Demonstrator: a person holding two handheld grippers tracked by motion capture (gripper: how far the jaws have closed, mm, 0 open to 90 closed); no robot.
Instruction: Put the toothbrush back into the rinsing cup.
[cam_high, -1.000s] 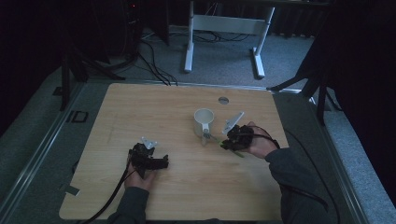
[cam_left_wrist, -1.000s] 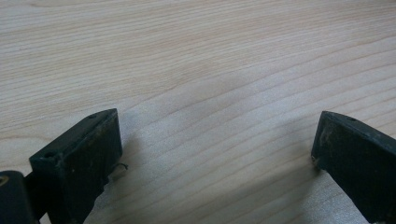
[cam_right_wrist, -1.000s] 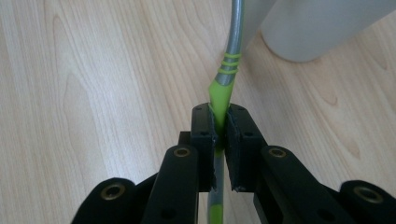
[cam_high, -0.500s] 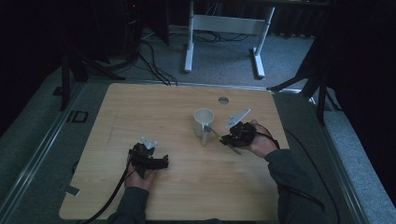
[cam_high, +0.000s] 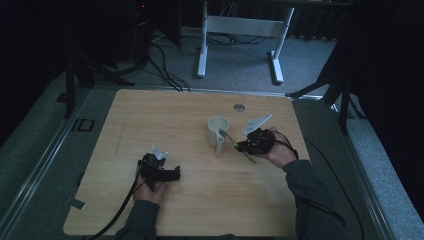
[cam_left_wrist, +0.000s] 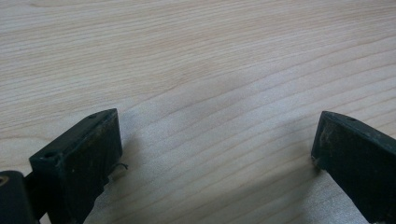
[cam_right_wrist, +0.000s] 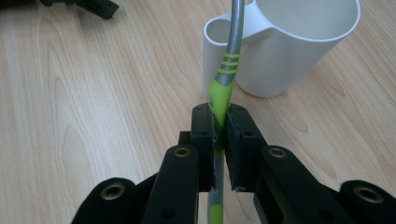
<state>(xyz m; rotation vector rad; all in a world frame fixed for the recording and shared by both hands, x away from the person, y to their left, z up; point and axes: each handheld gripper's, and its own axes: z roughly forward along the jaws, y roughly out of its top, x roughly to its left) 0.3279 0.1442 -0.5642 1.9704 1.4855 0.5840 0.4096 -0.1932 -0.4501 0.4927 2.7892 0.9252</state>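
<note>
My left gripper (cam_high: 172, 174) lies low over the table (cam_high: 150, 115) near its front edge, my hand wrapped around its black body with a cable trailing off toward me. Its jaws stand wide apart with nothing between them; in the left gripper view the two blocky, matte black pads (cam_left_wrist: 81, 158) frame bare wood, pale and finely grained in long wavy lines, and the pad edges look scuffed and dusty.

Farther right, past the middle of the tabletop, stands the mug (cam_high: 218, 131): white, smooth, a plain upright cylinder with an open mouth. In the right gripper view its wall looks thin and glossy (cam_right_wrist: 299, 51), and a hollow, rounded handle sticks out toward my right gripper.

Just right of the mug is my right gripper (cam_high: 242, 146), with its grey three-cornered plate above my hand. Its jaws are pressed together on the fork (cam_right_wrist: 223, 88), pinching the bright green part of the handle between the flat black pads. The handle is slim and rounded; above the jaws the green narrows into dull grey metal, banded with three thin green rings. The shaft rises past the mug's handle, and in the high view the tines (cam_high: 222, 133) sit at the mug's rim, just above it.

A small round metal disc (cam_high: 239, 107) is set into the wood behind the mug.
</note>
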